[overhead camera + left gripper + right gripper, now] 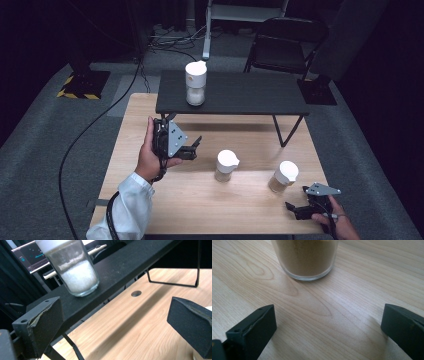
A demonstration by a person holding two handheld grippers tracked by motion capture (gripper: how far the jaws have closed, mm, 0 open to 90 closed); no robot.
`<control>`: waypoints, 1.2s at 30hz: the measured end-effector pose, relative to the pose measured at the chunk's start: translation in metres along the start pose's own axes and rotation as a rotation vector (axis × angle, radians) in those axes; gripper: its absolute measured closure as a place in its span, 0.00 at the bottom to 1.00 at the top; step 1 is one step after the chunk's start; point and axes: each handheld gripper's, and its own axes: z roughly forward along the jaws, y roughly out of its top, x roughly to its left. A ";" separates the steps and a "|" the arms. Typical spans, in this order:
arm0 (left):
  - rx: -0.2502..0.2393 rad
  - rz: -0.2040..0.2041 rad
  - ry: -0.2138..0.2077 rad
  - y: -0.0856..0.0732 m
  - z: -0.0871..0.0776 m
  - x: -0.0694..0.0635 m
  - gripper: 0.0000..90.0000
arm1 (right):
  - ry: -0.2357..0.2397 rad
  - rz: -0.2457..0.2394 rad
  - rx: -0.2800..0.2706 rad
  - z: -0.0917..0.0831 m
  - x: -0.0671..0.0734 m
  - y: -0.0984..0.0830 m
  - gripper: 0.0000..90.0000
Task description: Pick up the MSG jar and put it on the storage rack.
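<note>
My left tongs (196, 146) sit held in my left hand (148, 159), raised over the middle-left of the bench, jaws pointing right and spread wide with nothing between them. White sleeve (127, 209) covers my left forearm, which enters from the bottom edge. My right tongs (295, 208) lie low at the near right corner, gripped by my right hand (334, 220), jaws pointing left, likewise wide apart and empty.

A black chair (285, 42) stands on the grey floor (45, 130) beyond the far edge of the surface (200, 205). A yellow-striped stand base (82, 84) sits far left, and cables (170, 42) lie tangled on the floor behind.
</note>
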 end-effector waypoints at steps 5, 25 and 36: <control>0.036 0.026 -0.010 -0.007 0.001 -0.007 0.00 | 0.000 0.000 0.000 0.000 0.000 0.000 0.00; 0.201 0.089 -0.070 -0.040 0.002 -0.031 0.00 | -0.001 0.001 0.000 0.000 0.000 0.000 0.00; 0.318 0.067 -0.108 -0.060 0.009 -0.039 0.01 | -0.001 0.002 0.000 0.000 0.000 0.000 0.00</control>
